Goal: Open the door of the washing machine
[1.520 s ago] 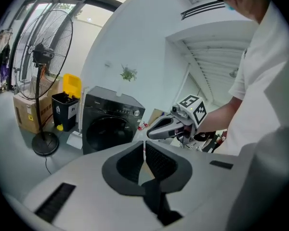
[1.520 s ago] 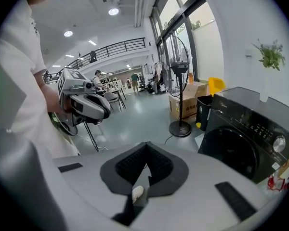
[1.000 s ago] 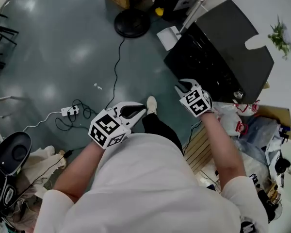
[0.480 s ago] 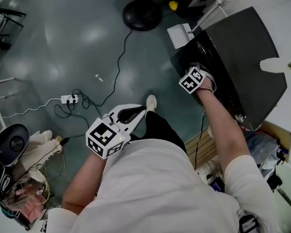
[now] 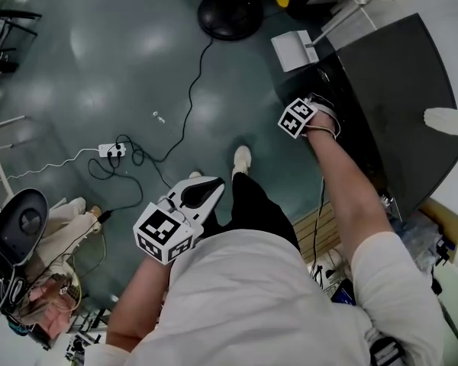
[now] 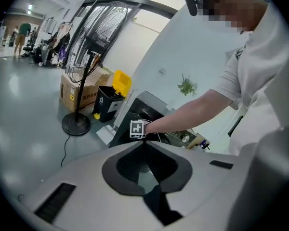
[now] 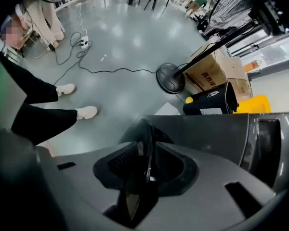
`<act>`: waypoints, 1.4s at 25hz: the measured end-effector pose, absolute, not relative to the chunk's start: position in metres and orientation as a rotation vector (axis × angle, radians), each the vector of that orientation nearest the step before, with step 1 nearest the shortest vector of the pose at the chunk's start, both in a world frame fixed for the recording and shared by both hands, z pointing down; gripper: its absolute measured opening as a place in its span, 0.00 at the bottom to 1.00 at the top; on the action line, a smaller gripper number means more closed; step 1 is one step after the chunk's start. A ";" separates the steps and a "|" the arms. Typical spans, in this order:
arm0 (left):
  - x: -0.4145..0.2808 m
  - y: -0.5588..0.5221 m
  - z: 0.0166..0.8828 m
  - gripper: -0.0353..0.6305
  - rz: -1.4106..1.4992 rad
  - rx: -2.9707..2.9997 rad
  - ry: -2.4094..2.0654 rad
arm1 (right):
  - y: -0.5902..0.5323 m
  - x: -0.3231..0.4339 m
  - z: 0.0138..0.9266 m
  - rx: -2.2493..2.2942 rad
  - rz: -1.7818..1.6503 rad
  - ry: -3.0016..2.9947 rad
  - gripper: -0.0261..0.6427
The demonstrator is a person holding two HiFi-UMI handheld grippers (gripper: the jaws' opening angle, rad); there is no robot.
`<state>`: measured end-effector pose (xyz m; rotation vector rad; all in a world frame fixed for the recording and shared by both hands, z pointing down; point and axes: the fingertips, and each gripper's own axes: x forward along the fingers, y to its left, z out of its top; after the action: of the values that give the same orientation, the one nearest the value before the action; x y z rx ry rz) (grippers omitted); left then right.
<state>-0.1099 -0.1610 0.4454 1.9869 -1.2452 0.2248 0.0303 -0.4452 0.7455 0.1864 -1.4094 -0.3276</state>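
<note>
Washing machine (image 5: 401,90): dark front-loader, ahead on my right, beside the fan base (image 5: 229,14); door (image 7: 146,129) on its front. My right gripper (image 7: 147,146): pointing down at that door, jaws just opened wide, the door's rim between them. My left gripper (image 6: 144,143): held back above the floor, jaws together, empty.

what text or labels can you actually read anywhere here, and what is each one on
No text can be read in any view.
washing machine: a small mark on its front panel, too small to read.
black bin: a white label, too blurred to read.
cardboard box: a yellow mark, too small to read.
</note>
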 end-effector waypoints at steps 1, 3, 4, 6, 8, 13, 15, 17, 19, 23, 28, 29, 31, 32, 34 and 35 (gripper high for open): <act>-0.111 -0.162 0.448 0.09 0.230 1.982 -1.245 | -0.446 0.032 0.750 0.182 -0.330 -1.384 0.23; -0.114 -0.164 0.451 0.09 0.234 1.973 -1.246 | -0.447 0.033 0.757 0.184 -0.329 -1.347 0.23; -0.115 -0.165 0.452 0.09 0.234 1.970 -1.246 | -0.447 0.034 0.760 0.187 -0.326 -1.332 0.23; -0.117 -0.168 0.452 0.09 0.233 1.965 -1.247 | -0.448 0.034 0.764 0.198 -0.313 -1.309 0.23; -0.119 -0.171 0.453 0.09 0.234 1.963 -1.247 | -0.452 0.033 0.766 0.213 -0.296 -1.293 0.21; -0.123 -0.177 0.457 0.09 0.240 1.958 -1.234 | -0.456 0.032 0.773 0.233 -0.245 -1.265 0.19; -0.125 -0.180 0.459 0.09 0.242 1.955 -1.231 | -0.457 0.031 0.774 0.241 -0.206 -1.254 0.19; -0.126 -0.183 0.459 0.09 0.238 1.954 -1.231 | -0.458 0.031 0.775 0.246 -0.166 -1.246 0.18; -0.126 -0.185 0.459 0.09 0.232 1.958 -1.227 | -0.458 0.031 0.774 0.246 -0.146 -1.244 0.17; -0.128 -0.186 0.460 0.09 0.227 1.964 -1.209 | -0.457 0.028 0.772 0.233 -0.148 -1.251 0.16; -0.135 -0.183 0.463 0.09 0.241 1.971 -1.187 | -0.435 0.016 0.774 0.188 0.024 -1.314 0.14; -0.136 -0.183 0.462 0.09 0.243 1.973 -1.188 | -0.432 0.015 0.774 0.185 0.005 -1.317 0.14; -0.138 -0.183 0.460 0.09 0.244 1.979 -1.191 | -0.427 0.014 0.774 0.185 -0.023 -1.331 0.15; -0.139 -0.182 0.460 0.09 0.245 1.981 -1.192 | -0.425 0.014 0.774 0.185 -0.021 -1.340 0.14; -0.142 -0.180 0.459 0.09 0.247 1.983 -1.191 | -0.422 0.013 0.773 0.183 -0.010 -1.349 0.14; -0.143 -0.179 0.459 0.09 0.249 1.984 -1.189 | -0.420 0.013 0.773 0.180 -0.006 -1.351 0.14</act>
<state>-0.1429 -0.1786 0.4590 1.9844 -1.1895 0.2487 0.0127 -0.4197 0.7728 0.1801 -1.3512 -0.0065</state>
